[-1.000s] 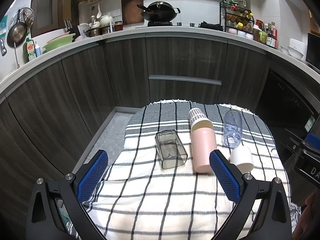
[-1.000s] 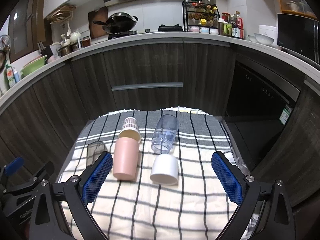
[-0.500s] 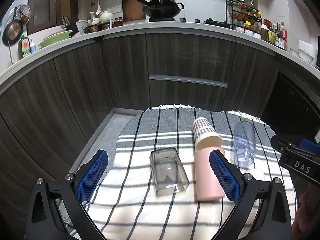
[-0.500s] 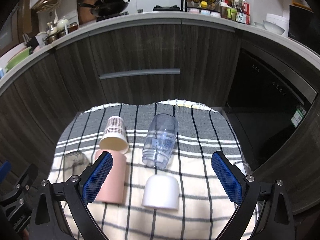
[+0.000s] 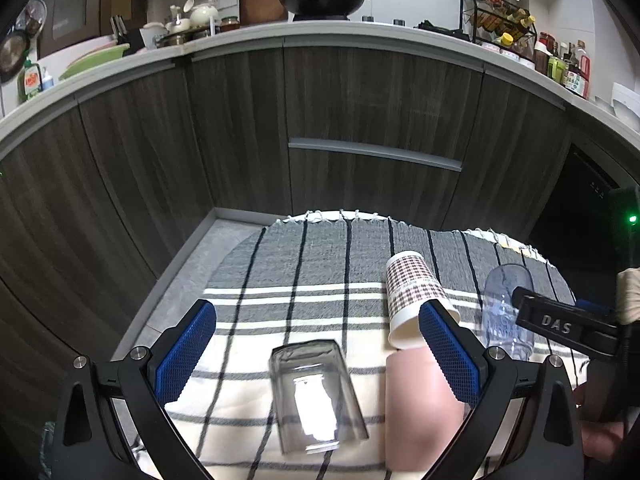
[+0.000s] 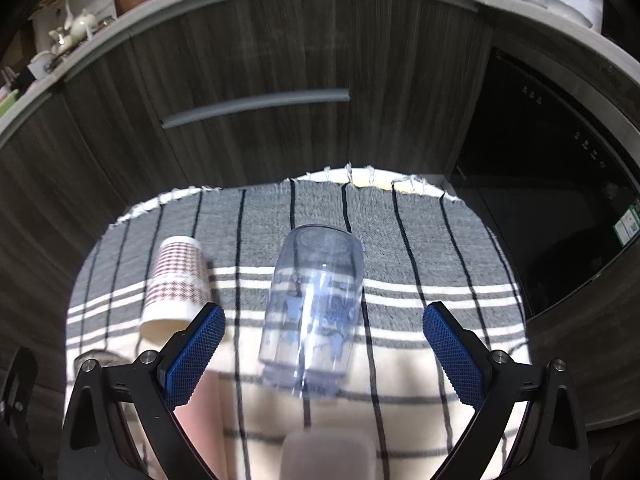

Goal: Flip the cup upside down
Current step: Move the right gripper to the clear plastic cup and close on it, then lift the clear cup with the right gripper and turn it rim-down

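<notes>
Five cups lie on my striped cloth [image 5: 320, 264]. From the left I see the smoky glass cup [image 5: 316, 396] between my left gripper's [image 5: 318, 354] spread fingers, then the pink cup [image 5: 420, 400], the dotted paper cup [image 6: 178, 292], and the clear blue cup [image 6: 314, 312] between my right gripper's [image 6: 324, 354] wide-open fingers, with the white cup [image 6: 328, 456] nearest me.

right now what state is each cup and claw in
smoked glass cup: lying on its side, between the left claw's fingers, untouched
patterned paper cup: on its side
pink cup: on its side
clear blue cup: on its side, between the right claw's fingers, untouched
white cup: blurred, cannot tell
left claw: open
right claw: open
</notes>
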`<state>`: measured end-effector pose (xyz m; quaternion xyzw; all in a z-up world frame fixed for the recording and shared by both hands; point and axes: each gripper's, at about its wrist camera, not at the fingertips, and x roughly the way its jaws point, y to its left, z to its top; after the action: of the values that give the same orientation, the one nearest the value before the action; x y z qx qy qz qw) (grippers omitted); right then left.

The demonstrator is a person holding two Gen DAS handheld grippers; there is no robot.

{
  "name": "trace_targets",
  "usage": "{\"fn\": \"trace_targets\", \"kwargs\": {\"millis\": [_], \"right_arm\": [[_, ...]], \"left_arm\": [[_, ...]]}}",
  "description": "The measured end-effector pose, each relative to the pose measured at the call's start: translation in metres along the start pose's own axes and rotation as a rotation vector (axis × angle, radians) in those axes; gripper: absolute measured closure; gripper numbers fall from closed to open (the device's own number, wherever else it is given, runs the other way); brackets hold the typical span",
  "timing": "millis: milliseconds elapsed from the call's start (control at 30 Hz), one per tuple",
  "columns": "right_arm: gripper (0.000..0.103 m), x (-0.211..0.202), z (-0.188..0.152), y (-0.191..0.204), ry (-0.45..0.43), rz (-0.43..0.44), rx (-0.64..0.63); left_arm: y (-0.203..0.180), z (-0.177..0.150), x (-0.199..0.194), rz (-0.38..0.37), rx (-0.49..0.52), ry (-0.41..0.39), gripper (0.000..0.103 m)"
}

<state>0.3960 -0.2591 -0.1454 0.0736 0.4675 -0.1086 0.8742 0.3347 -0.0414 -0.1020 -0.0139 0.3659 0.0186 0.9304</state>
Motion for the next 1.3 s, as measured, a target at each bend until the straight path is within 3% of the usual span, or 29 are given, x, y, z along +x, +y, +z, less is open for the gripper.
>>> {"fn": "trace_targets", "kwargs": {"millis": [400, 500, 667, 933, 1167, 1300], "right_arm": [[0.007, 0.072, 0.012, 0.001, 0.187, -0.011, 0.054], [0.029, 0.086, 0.011, -0.001, 0.229, 0.013, 0.077], [0.031, 0.089, 0.009, -0.004, 0.25, 0.05, 0.115], [0.031, 0.052, 0.016, -0.004, 0.191, 0.071, 0.109], [0.031, -0.013, 0.015, 0.004, 0.124, 0.117, 0.08], [0.031, -0.05, -0.001, 0.007, 0.102, 0.151, 0.068]], "left_arm": [[-0.002, 0.002, 0.03, -0.012, -0.009, 0.043, 0.0], [0.0, 0.002, 0.032, -0.014, -0.019, 0.051, 0.0], [0.003, 0.003, 0.027, -0.011, -0.026, 0.045, 0.0], [0.01, 0.008, -0.003, -0.02, -0.029, 0.011, 0.0], [0.025, 0.008, -0.05, -0.023, -0.04, -0.029, 0.0], [0.036, -0.006, -0.078, -0.021, -0.042, -0.031, 0.0]]}}
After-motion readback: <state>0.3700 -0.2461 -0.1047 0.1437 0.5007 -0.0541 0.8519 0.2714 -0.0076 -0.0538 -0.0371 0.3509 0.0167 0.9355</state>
